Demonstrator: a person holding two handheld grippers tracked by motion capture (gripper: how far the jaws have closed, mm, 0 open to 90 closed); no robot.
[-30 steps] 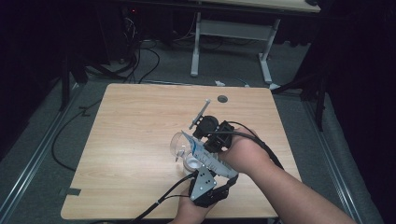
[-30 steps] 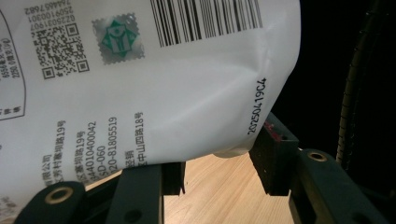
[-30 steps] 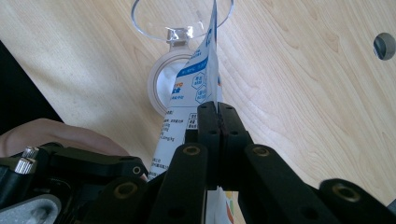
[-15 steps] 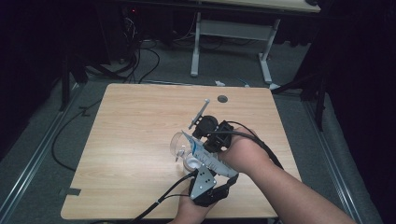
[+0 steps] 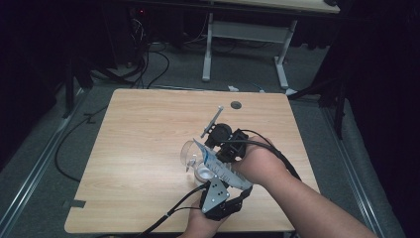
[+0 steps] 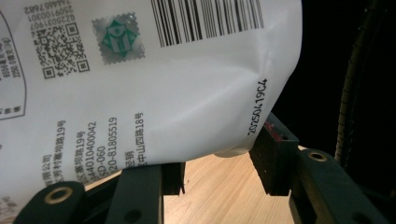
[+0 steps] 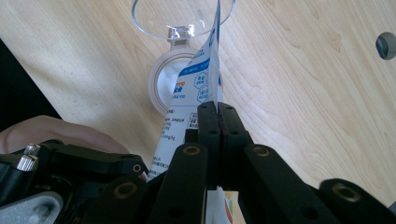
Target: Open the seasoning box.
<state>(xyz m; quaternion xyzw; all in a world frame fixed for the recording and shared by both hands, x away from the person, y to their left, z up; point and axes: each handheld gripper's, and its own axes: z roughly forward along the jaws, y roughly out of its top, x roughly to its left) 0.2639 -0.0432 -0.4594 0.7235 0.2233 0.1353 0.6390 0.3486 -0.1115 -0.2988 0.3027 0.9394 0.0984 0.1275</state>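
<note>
1. Toward 5 o'clock of the table's middle, held above the wood: white printed pouch, slanting from 11 o'clock down to 5 o'clock, its top corner over the clear glass.
2. At its 12 o'clock end, pinched flat by the right gripper, jaws pressed together on the pouch's thin edge.
3. At 6 o'clock, met by the left gripper: jaws standing apart with wood visible between them, pouch bottom bulging across them and touching one pad. Cannot tell whether truly clamped.
4. Directly beneath the pouch, just beside the glass stem, a white round piece. Cannot tell whether part of the glass.
5. Farther out at 12 o'clock, a dark cable hole in the tabletop, well apart.
6. Step in hand, by judgement: steadying the pouch between both grippers to open or tip it into the glass.
7. Next move likely calls for a firm left hold low on the pouch, then a controlled pull or tilt with the right, keeping the mouth over the glass rim and off the light glass.
</note>
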